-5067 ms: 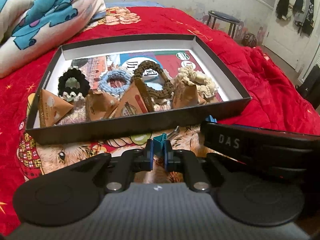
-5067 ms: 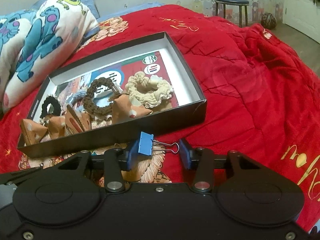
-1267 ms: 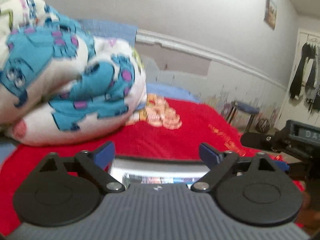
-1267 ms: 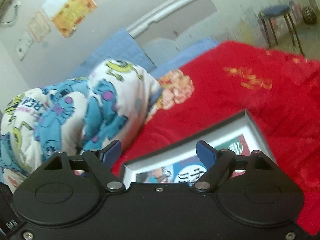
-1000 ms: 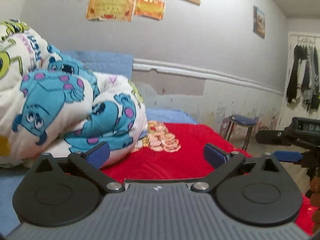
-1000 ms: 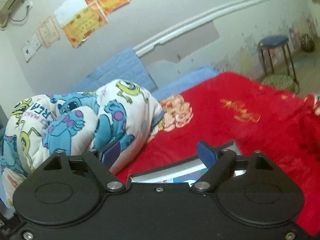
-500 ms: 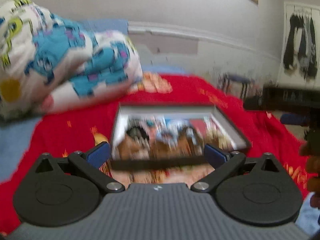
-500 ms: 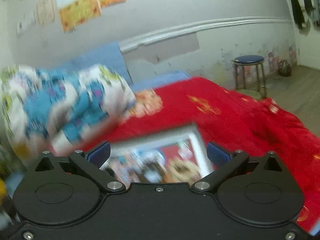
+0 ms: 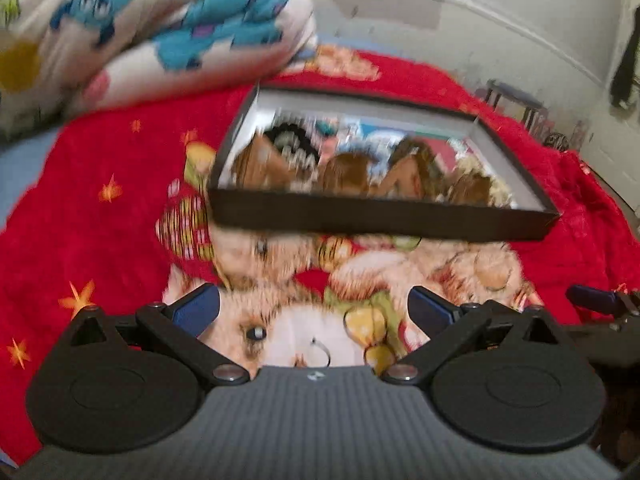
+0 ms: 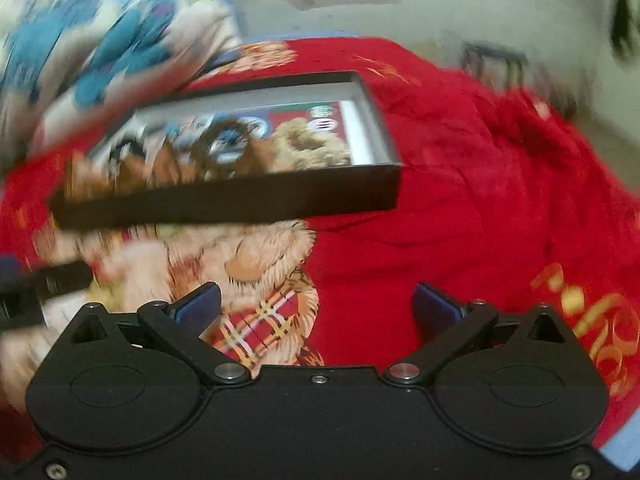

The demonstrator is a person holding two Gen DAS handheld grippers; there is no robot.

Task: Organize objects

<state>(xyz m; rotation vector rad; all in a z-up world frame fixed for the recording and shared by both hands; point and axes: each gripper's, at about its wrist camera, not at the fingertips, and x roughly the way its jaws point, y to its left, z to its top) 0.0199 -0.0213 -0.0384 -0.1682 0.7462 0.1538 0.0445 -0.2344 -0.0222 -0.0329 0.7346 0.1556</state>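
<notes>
Both views motion-blurred, so fine detail is soft. Left gripper [image 9: 314, 312] has its blue pads spread wide w/ nothing between them; through the gap shows only the red blanket [image 9: 80, 216] and its printed teddy-bear picture [image 9: 304, 320]. A thin dark wire loop [image 9: 322, 354] lies on that print just ahead of the gripper body, near centre; too small and blurred to say what it is. Straight ahead of the left gripper, a bit up the bed, sits the black shallow box [image 9: 380, 220], near wall facing the tool, white inside. Box contents are smeared: brown/tan lumps along the near wall, a black ring-shaped item [image 9: 290, 140] toward the far-left inside, a cream fuzzy thing at the right end; can't separate them further. Beyond the box to the left, a white quilt w/ blue monster print [image 9: 160, 28] is piled on the bed. At the right edge of the left view, a blue pad of the other tool pokes in, level w/ the left gripper's own pads. Right gripper [image 10: 318, 306] likewise spread wide, pinching nothing; blanket [image 10: 480, 200] and bear print [image 10: 256, 264] show in the gap. From it the box [image 10: 240, 200] lies ahead and to the left, its right corner roughly in line w/ the tool's centre. Inside, a cream braided ring [image 10: 308, 140] near the right end, a dark brown ring [image 10: 224, 136] just left of it, brown lumps along the near wall. Quilt [image 10: 120, 40] far left behind the box.
</notes>
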